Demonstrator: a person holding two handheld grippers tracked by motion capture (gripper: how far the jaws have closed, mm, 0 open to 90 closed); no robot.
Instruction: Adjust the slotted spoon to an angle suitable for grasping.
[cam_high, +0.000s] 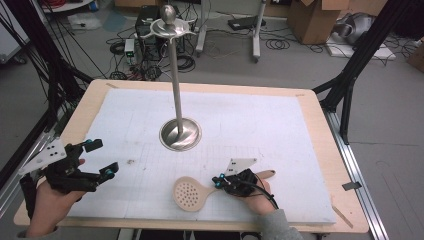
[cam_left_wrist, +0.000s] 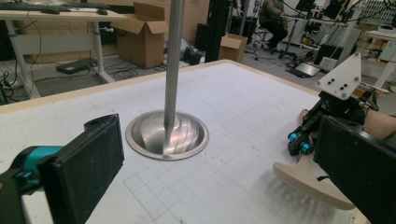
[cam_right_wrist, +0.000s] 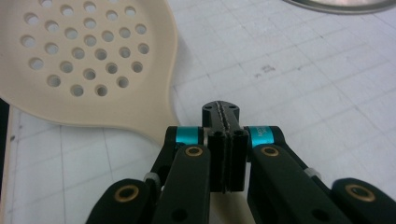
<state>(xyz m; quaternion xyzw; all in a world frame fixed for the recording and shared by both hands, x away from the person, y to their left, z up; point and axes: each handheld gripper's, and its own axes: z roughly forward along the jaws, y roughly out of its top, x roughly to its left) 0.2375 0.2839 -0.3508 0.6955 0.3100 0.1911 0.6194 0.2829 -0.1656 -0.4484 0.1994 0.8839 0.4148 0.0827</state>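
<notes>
White gridded matting covers your table, with the slotted spoon lying flat near the front edge. Your right gripper has its jaws pressed together over the handle; your left gripper hangs agape and empty. It looks light, rigid, slick plastic, so grip mid-handle.

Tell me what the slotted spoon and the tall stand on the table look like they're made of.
The slotted spoon looks like matte cream plastic or perhaps silicone: even colour, no shine, cleanly moulded round holes. The tall stand looks like polished metal, probably steel: its pole and dished base mirror the room with bright streaks. Neither can be confirmed by look alone.
</notes>
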